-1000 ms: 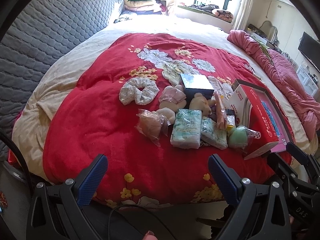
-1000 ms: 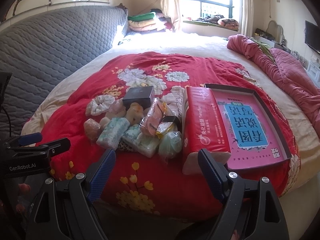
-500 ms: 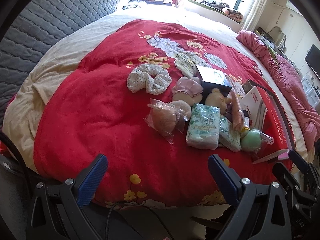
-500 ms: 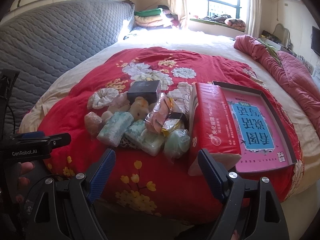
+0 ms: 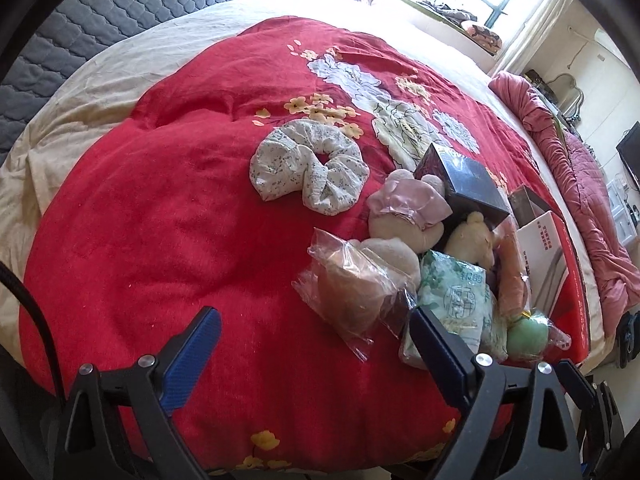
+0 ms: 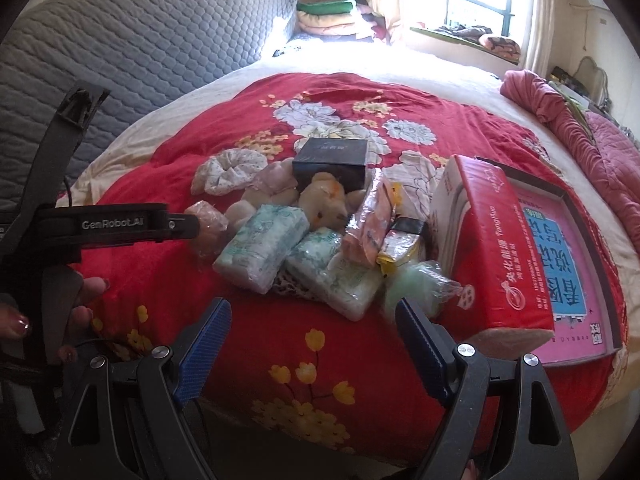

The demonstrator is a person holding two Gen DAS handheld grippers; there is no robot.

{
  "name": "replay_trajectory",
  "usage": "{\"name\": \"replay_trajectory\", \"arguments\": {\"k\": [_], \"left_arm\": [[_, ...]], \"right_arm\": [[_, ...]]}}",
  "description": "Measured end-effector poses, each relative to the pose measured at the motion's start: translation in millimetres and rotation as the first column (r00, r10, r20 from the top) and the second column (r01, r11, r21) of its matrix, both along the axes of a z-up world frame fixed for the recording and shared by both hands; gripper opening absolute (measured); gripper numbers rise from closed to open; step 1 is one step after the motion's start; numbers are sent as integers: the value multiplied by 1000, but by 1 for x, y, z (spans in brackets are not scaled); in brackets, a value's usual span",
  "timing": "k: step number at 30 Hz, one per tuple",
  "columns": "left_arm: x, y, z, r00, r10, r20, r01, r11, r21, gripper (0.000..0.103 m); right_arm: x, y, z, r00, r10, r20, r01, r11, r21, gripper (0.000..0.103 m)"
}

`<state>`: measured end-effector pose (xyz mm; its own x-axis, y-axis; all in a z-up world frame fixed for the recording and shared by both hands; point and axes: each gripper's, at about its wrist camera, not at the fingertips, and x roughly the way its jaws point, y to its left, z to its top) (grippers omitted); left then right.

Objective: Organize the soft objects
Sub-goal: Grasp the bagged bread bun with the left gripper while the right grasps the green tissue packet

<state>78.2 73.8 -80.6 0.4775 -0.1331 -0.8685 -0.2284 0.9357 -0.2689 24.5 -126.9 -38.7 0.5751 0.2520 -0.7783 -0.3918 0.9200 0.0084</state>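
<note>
The soft things lie heaped on the red flowered quilt (image 5: 168,216) of the bed, ahead of both tongs. From the left tongs (image 5: 316,344), the bagged brownish puff (image 5: 352,284) is nearest, just ahead of the right pad and touching the green-printed tissue pack (image 5: 460,296) that this pad partly covers. Farther ahead sit the plush toys (image 5: 404,216), and beyond them to the left the white spotted scrunchie (image 5: 308,168) lies apart on the quilt. A dark box (image 5: 464,180) rests against the toys on their right.

From the right tongs (image 6: 312,332), two tissue packs (image 6: 264,248) lie straight ahead, the pale green bagged ball (image 6: 416,284) just beyond the right pad, and the red tissue carton (image 6: 492,240) stands to the right, leaning over a pink-lined tray (image 6: 600,264).

The left tongs are spread, their jaws having just been closing a little, with nothing between them. The right tongs are spread too, gripping nothing.
</note>
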Motion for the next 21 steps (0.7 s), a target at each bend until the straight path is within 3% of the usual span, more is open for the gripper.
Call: {"name": "replay_trajectory", "arguments": {"k": [8,16,21], "left_arm": [[18,2,-18,999,-48,-2,48,997,-56,82],[24,10,-24,994,-94,46,100,984,-149,52],[24,13,-24,991,-118,66,127,979,-157,49]], "right_arm": [[13,37,-21,999,32,18,-32,998,-46,85],[30,69,-39,997,36,64,-29,994,-108,85],[36,85,-47,993,49,108,-30,985,-172,85]]}}
